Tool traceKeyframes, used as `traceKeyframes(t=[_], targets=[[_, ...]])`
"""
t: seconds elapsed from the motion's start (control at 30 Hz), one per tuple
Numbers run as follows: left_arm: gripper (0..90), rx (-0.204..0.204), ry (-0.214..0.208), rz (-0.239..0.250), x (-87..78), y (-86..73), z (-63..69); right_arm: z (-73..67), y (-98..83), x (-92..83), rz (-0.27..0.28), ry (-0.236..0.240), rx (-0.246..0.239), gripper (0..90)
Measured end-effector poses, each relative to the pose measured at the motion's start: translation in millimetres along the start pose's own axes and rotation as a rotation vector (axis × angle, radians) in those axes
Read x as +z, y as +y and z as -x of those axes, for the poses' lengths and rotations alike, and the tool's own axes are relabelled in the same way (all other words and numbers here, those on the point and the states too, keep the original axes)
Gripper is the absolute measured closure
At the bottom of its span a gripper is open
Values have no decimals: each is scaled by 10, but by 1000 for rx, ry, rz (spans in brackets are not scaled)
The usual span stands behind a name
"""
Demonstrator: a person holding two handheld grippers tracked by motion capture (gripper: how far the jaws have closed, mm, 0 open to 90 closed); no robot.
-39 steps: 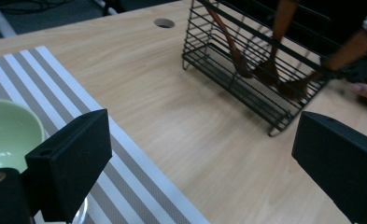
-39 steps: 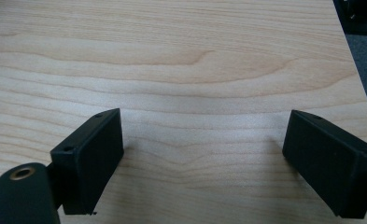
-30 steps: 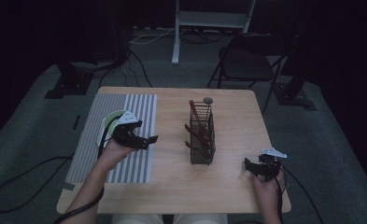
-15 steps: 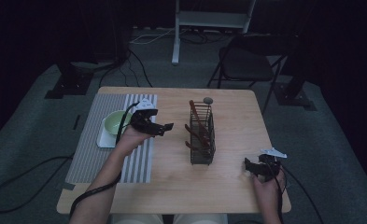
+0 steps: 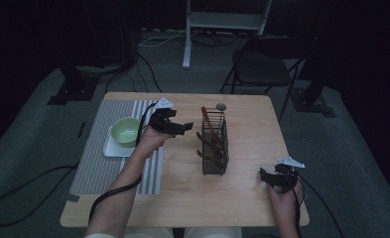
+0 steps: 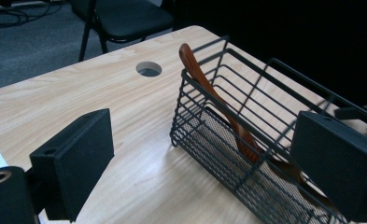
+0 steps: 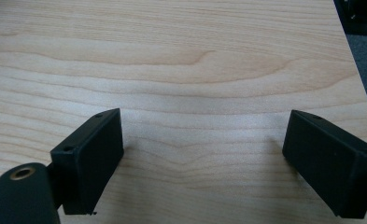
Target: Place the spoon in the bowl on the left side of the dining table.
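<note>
Basket (image 5: 214, 144) of black wire holds brown wooden utensils (image 6: 228, 116); left hand-held gripper (image 5: 175, 125) gapes empty at its nine o'clock, right hand-held gripper (image 5: 271, 178) likewise spread.

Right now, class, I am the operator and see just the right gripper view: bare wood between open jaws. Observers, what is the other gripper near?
Observer: The left gripper is held open beside a black wire basket mid-table.
Operator: Anything in the basket?
Observer: Brown wooden utensils lean inside it.
Operator: What lies left of that gripper?
Observer: A green bowl on a white plate, over a striped mat.
</note>
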State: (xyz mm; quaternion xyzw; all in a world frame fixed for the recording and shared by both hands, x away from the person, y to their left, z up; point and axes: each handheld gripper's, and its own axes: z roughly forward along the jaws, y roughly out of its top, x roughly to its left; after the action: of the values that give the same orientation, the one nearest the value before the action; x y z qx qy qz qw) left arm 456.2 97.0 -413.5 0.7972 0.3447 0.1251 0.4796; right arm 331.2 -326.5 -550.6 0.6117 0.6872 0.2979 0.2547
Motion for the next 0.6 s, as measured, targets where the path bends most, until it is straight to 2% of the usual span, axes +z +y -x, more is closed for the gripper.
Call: traceKeyframes(t=[0.1, 0.23, 0.3, 0.4, 0.43, 0.5, 0.6], targets=[[62, 24, 0, -28, 136, 116, 30, 0, 0, 0, 0, 0, 0, 117], [62, 28, -2, -35, 244, 197, 42, 0, 0, 0, 0, 0, 1, 117], [85, 45, 9, -32, 350, 245, 65, 0, 0, 0, 0, 0, 1, 117], [111, 38, 30, -11, 402, 267, 72, 0, 0, 0, 0, 0, 1, 117], [141, 23, 18, 1, 427, 275, 62, 0, 0, 0, 0, 0, 0, 117], [142, 14, 16, -12, 520, 297, 52, 0, 0, 0, 0, 0, 1, 117], [160, 13, 15, -21, 574, 315, 44, 0, 0, 0, 0, 0, 0, 117]])
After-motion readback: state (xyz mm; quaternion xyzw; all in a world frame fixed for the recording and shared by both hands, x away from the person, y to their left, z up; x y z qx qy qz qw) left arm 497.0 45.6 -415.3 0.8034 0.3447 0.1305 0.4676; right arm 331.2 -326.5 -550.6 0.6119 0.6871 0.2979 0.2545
